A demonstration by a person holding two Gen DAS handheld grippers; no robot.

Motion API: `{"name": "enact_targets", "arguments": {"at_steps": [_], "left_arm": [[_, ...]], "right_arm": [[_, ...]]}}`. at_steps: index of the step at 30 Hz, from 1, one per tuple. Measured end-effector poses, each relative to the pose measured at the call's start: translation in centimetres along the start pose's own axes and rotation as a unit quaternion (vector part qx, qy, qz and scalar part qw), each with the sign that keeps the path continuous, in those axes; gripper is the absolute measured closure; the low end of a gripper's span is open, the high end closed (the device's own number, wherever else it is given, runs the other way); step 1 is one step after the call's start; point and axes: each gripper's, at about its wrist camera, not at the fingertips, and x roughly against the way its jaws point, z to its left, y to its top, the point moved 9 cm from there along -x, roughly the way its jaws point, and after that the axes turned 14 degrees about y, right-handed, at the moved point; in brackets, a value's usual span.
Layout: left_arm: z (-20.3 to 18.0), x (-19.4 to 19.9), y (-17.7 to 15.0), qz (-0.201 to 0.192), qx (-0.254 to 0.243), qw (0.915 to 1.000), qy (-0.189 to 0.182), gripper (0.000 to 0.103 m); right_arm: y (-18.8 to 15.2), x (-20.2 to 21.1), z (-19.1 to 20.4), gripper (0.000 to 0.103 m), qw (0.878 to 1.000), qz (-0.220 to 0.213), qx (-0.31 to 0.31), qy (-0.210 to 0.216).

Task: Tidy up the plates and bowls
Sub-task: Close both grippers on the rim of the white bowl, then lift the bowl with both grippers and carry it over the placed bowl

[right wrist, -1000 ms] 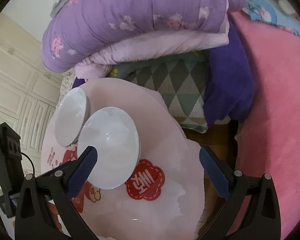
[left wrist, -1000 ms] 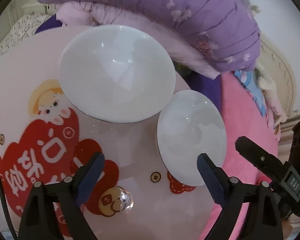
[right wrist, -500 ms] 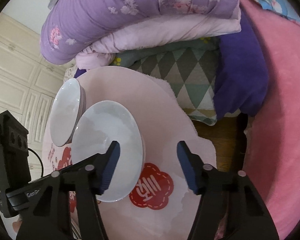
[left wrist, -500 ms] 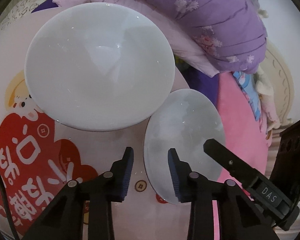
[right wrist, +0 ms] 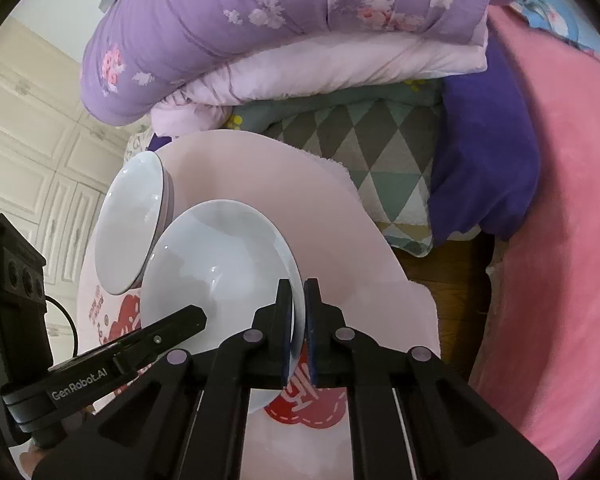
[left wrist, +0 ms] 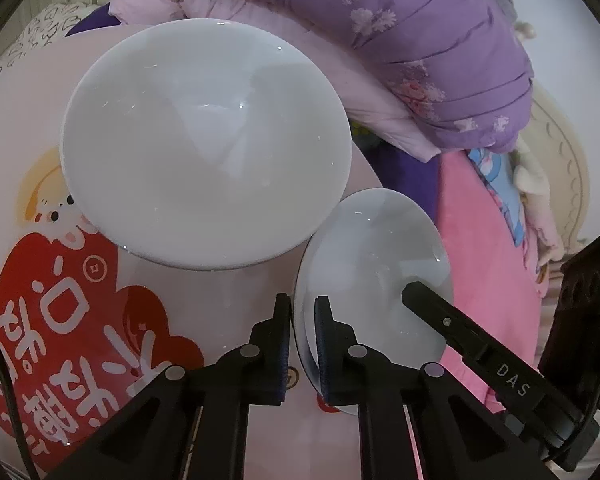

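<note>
A small white plate [left wrist: 376, 264] sits near the right edge of a round pink table [left wrist: 228, 300] with a red cartoon print. My left gripper [left wrist: 303, 304] is shut on its left rim. In the right wrist view, my right gripper [right wrist: 298, 288] is shut on the opposite rim of the same plate [right wrist: 216, 272]. Each view also shows a finger of the other gripper [left wrist: 432, 308] [right wrist: 160, 332] lying over the plate. A larger white bowl [left wrist: 204, 140] [right wrist: 132, 216] stands just behind the plate, close to it.
A folded purple quilt [left wrist: 420, 40] [right wrist: 300, 12] and pale bedding pile up behind the table [right wrist: 300, 184]. A pink blanket [right wrist: 560, 240] lies to the right past the table edge. Cream wardrobe doors [right wrist: 28, 140] stand at the far left.
Both grippers were wide open a second ago. They dropped toward the plate and closed, one onto each side of its rim. Plate and bowl have stayed put.
</note>
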Motion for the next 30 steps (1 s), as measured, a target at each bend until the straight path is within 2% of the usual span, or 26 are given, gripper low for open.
{"name": "enact_targets", "arguments": {"at_steps": [15,30], "left_arm": [[0.4,3.0,-3.1,-0.004,-0.03,0.9995,0.0,0.095],[4.2,12.2,-9.4,-0.043,-0.054,0.9975,-0.015,0.096]], "right_arm": [[-2.6,2.3,1.1,0.097,1.0,-0.006,0.002,-0.01],[-7.6,6.8,7.1,0.097,0.998,-0.028,0.047,-0.005]]}}
